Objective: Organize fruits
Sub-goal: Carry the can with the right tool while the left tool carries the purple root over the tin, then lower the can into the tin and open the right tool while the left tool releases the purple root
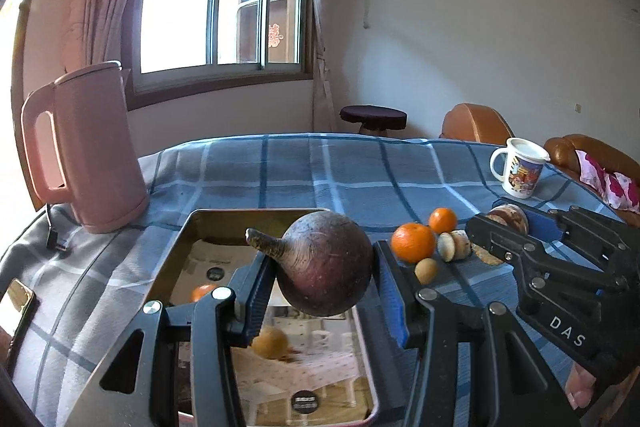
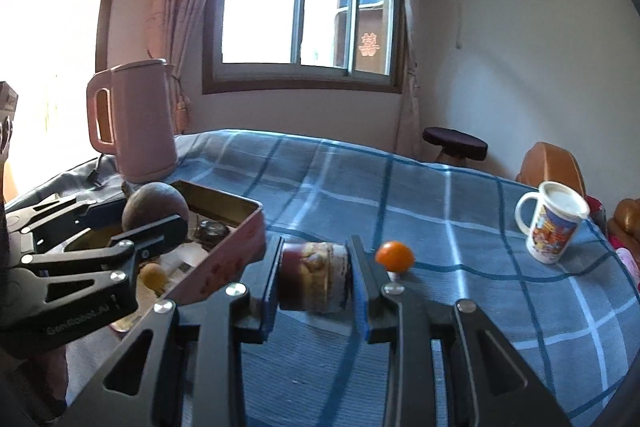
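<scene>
kettle point(image 1: 86, 147) far left on table point(image 1: 320, 171) | tin point(image 1: 208, 223) before it, one orange point(image 1: 204, 291) inside | left gripper point(image 1: 324, 279) clenched on dark round fruit point(image 1: 326, 263), held over tin | two oranges point(image 1: 413, 242) loose on cloth | right gripper point(image 2: 314, 275) clamped on small jar point(image 2: 314, 277) | mug point(image 1: 519, 167) far right

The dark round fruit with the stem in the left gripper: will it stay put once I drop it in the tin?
Probably not at once. The dark round fruit looks smooth and nearly spherical, so it may roll across the tin. Its walls should stop it, and the stem may check the rolling.
</scene>
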Motion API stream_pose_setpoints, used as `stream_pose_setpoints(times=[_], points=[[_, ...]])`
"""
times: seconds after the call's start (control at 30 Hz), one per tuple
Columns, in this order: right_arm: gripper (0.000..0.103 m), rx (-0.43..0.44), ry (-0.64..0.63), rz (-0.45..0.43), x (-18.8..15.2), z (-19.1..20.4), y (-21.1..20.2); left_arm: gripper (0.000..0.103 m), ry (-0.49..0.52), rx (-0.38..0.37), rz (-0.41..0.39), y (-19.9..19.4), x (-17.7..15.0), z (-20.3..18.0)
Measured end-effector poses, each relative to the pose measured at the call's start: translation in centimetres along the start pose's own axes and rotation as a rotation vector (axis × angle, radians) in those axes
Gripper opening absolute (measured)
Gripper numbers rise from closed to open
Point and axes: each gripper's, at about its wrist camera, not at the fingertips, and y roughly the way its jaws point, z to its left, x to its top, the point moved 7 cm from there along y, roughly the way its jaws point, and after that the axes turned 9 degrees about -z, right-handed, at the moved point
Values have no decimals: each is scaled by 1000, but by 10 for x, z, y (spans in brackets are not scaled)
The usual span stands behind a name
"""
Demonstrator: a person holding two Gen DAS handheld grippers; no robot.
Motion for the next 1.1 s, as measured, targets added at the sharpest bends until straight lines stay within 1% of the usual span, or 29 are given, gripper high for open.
stream_pose_setpoints(times=[0.27, 0.73, 1.1], points=[[34, 48, -39, 10, 6, 27, 12, 50, 1, 33, 6, -5, 0, 20], [34, 136, -96, 24, 19, 76, 32, 50, -30, 116, 18, -8, 1, 71], [34, 174, -94, 54, 14, 96, 48, 50, -49, 149, 47, -5, -6, 95]])
